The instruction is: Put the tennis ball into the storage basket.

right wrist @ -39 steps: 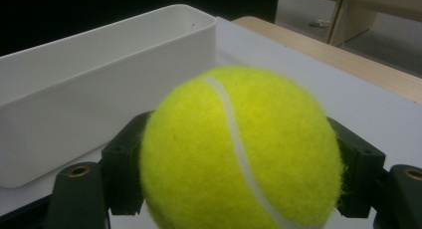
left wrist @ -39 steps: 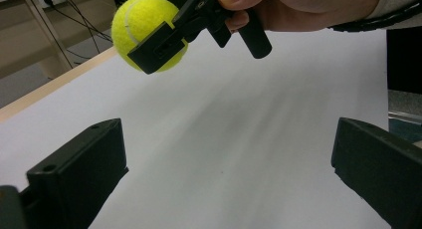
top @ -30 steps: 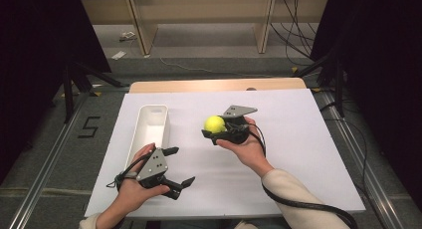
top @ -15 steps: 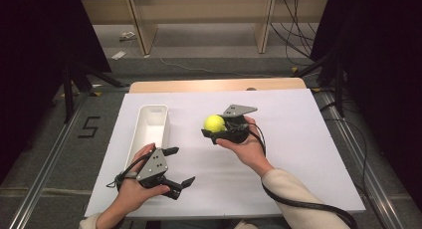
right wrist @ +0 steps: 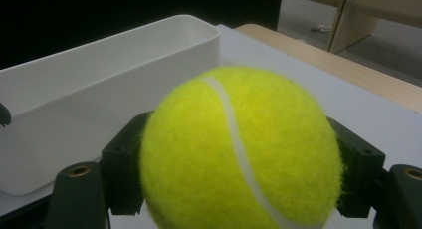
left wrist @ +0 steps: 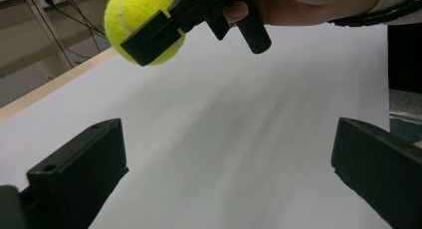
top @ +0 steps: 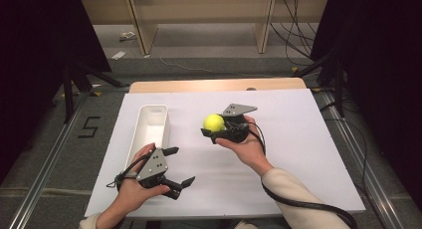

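Yellow tennis ball sits clamped between the jaws of the right gripper, lifted above the white table, near centre. In the right gripper view the ball is pinched on both flanks, jaws closed snug on it, white bin straight ahead at about 11 o'clock and close.

Step in hand, judged: carry ball to bin and drop it in. To do it well: keep the squeeze steady, since the felt is round and can roll out of a light pinch; travel toward 9 o'clock in the high view until the ball is fully over the bin opening, clear of the near wall; lower inside the rim before releasing so it does not bounce out. The bin is narrow, so centre across its short side.

Right hand pose: forearm enters from 5 o'clock, wrist bent, gripper pointing toward 9 o'clock, roughly level.

Left gripper held low near the table's front edge at 7 o'clock of the ball, well apart from it, just beside the bin's near end. Jaws spread wide, holding nothing; the left gripper view looks across bare table with the right gripper and ball up at 11 o'clock.
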`<state>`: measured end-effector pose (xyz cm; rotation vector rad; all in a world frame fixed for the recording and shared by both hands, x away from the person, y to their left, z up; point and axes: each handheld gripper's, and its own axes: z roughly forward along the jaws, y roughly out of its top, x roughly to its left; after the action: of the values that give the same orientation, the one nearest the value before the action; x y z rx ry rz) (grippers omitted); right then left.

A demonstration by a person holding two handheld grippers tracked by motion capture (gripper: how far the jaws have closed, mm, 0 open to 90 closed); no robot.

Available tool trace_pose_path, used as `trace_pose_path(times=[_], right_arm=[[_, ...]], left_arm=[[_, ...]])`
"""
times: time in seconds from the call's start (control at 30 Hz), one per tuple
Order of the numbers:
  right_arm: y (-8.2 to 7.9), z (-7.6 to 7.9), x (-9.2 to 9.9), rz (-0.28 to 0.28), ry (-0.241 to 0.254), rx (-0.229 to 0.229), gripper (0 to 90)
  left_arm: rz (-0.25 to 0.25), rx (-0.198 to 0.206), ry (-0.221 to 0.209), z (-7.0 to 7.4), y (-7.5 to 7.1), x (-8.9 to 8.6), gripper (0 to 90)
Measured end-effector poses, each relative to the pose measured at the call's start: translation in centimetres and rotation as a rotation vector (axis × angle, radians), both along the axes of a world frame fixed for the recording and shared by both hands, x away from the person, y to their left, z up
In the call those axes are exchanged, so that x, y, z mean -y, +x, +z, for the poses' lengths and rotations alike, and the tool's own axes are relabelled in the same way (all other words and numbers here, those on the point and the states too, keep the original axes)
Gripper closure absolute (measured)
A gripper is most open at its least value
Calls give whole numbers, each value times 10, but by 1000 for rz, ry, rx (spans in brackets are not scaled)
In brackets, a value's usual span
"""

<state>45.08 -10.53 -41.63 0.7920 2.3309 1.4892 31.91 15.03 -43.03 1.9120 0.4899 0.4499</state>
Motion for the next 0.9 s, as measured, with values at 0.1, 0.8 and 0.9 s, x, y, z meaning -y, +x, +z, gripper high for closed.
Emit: trace_pose_path(times=[0.1,0.8,0.9], right_arm=[[0,1,0,0,2,3,262],[-1,6,-4,7,16,11,262],[-1,7,-5,8,15,14,261]], left_arm=[[0,0,1,0,0,0,4],[1,1,2,0,0,0,4],[1,1,3,0,0,0,4]])
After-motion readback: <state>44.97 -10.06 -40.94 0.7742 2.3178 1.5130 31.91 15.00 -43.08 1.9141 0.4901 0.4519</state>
